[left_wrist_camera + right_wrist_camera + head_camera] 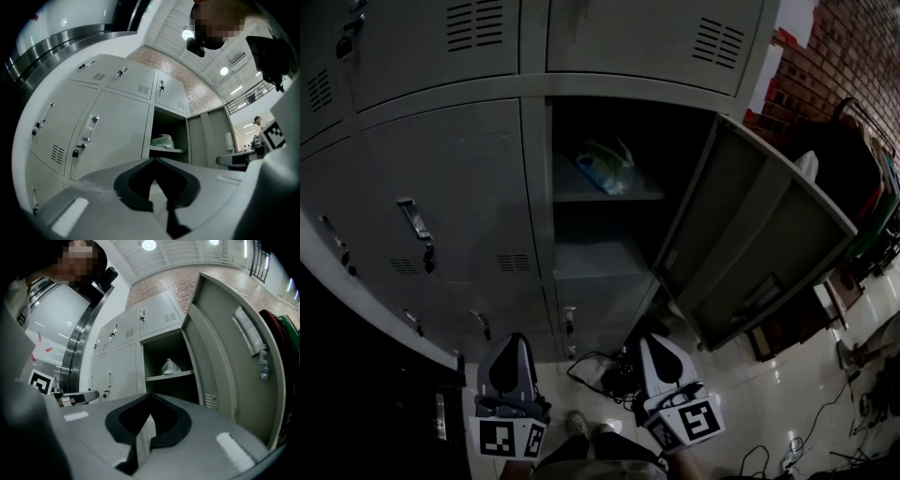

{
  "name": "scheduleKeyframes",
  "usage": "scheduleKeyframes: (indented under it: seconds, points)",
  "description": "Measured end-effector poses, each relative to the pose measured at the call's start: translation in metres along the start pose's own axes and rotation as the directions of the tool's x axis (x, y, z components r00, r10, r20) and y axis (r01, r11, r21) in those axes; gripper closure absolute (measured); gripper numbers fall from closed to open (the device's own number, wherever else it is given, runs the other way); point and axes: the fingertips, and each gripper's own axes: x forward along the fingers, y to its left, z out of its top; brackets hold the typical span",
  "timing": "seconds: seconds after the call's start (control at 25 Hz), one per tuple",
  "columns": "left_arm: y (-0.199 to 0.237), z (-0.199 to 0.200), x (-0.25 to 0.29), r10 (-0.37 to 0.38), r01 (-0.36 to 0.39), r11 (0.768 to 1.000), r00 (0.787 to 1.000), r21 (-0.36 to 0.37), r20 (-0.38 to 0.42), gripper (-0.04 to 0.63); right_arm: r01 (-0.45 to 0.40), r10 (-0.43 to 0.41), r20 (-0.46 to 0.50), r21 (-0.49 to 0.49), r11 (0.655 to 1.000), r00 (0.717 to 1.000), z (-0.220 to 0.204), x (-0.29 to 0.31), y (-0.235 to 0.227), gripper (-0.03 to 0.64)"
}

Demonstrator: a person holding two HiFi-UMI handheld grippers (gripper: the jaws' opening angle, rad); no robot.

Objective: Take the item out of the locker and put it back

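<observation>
A grey locker point(539, 187) stands with its door point(750, 234) swung open to the right. On its upper shelf point(581, 194) lies a pale green-and-blue plastic bag point(605, 169), also seen as the bag point(162, 140) and the bag point(170, 366) in the two gripper views. My left gripper point(514, 345) and right gripper point(654, 343) hang low in front of the locker, well short of the shelf. Both are shut with nothing between the jaws. The tips of the left gripper point(154, 159) and right gripper point(151, 394) meet at a point.
Closed grey lockers point(441, 206) with handles and padlocks fill the left. Black cables point(605, 370) lie on the tiled floor below the open compartment. A brick wall point(844, 56) and dark clutter point(862, 187) stand at the right. The person's shoes point(586, 427) show between the grippers.
</observation>
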Motion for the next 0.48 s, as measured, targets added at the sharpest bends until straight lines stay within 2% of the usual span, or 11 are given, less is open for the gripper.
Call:
scheduleKeyframes:
  seconds: [0.16,0.32,0.48]
  points:
    - [-0.02,-0.005,-0.042,-0.01,0.01,1.0,0.999,0.004,-0.032,0.591,0.02,-0.02,0.015,0.016,1.0,1.0,0.001,-0.049,0.012,0.615]
    - [-0.057,-0.009,-0.103,-0.02,0.02,1.0,0.999,0.01,-0.047,0.591,0.054,-0.055,0.018,0.069,0.996,0.998,-0.009,-0.126,0.016,0.615]
    - [-0.104,-0.017,-0.183,-0.026,0.024,0.999,0.996,-0.025,-0.08,0.591,0.029,-0.027,-0.019,0.129,0.991,0.999,-0.027,-0.214,0.038,0.615]
